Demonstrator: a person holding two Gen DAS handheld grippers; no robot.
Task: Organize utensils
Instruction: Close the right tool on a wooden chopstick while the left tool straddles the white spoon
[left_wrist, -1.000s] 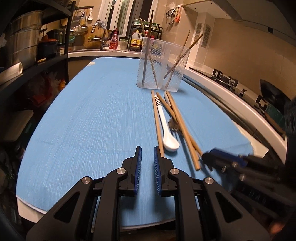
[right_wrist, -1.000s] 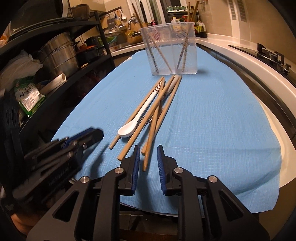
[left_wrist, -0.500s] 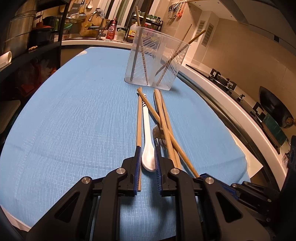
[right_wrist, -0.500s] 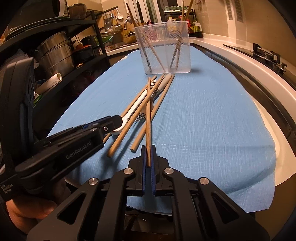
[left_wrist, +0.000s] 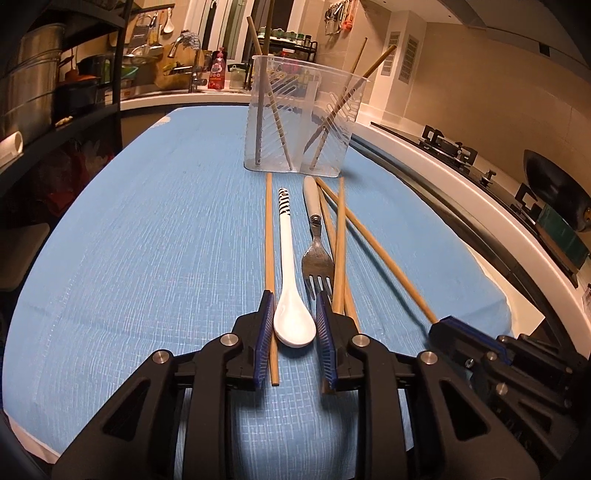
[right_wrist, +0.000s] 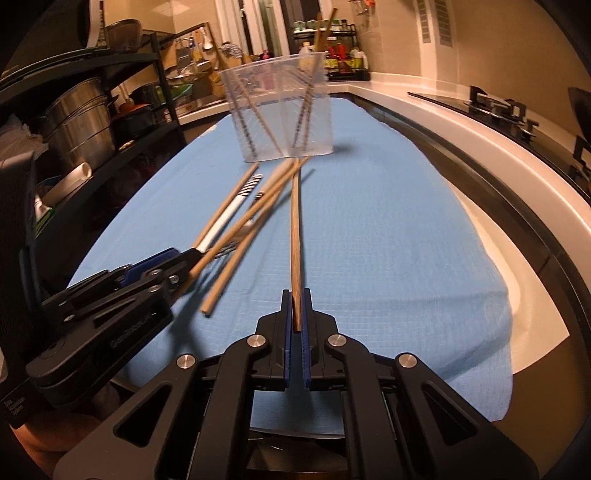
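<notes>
On the blue cloth (left_wrist: 147, 240) lie a white spoon (left_wrist: 286, 236) with a striped handle, a metal fork (left_wrist: 317, 258) and loose wooden chopsticks (left_wrist: 269, 229). My left gripper (left_wrist: 294, 297) is low over the cloth, its jaws opening, with the spoon's bowl between the pads and one chopstick along the left pad. My right gripper (right_wrist: 295, 295) is shut on the near end of a chopstick (right_wrist: 295, 240) whose far tip points at the clear plastic holder (right_wrist: 277, 114). The holder (left_wrist: 303, 122) has several chopsticks standing in it. The left gripper (right_wrist: 181, 258) also shows in the right wrist view.
A black shelf rack with steel pots (left_wrist: 33, 85) stands along the left. To the right run a white counter edge (right_wrist: 480, 155), a gas stove (left_wrist: 450, 147) and a dark wok (left_wrist: 557, 192). A sink with bottles (left_wrist: 218, 74) is behind the holder.
My left gripper moved forward until its jaws straddle the spoon's bowl, then widened. My right gripper closed on one chopstick and swung it to the right, clear of the pile.
</notes>
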